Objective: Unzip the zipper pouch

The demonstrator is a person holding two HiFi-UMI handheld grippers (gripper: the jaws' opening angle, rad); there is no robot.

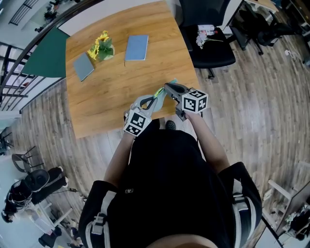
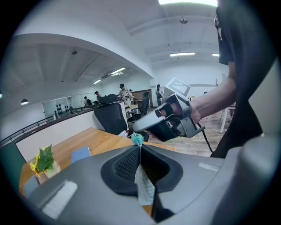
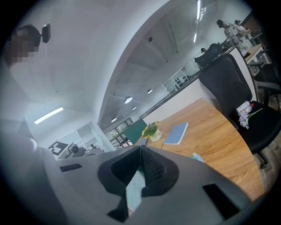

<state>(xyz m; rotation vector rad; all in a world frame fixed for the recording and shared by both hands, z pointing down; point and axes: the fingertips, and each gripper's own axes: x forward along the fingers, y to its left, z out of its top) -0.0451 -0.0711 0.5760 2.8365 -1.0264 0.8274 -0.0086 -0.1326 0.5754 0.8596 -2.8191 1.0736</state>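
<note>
Both L gripper (image 2: pixel 139 148) & R gripper (image 3: pixel 140 147) jaws pinch pouch (image 2: pixel 145 190); unclear in head view.

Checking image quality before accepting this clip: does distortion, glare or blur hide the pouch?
Head view: fisheye bends the table edges; pouch small between left tool and right tool. Left gripper view: ceiling light blown out at top; pouch fabric clear. Right gripper view: dark rounded corners, fabric dim but readable.

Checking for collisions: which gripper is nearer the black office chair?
Right. The right gripper, shut on the pouch, is over the near edge of the table, on the side toward the office chair; the left gripper grips the same pouch, farther from it.
</note>
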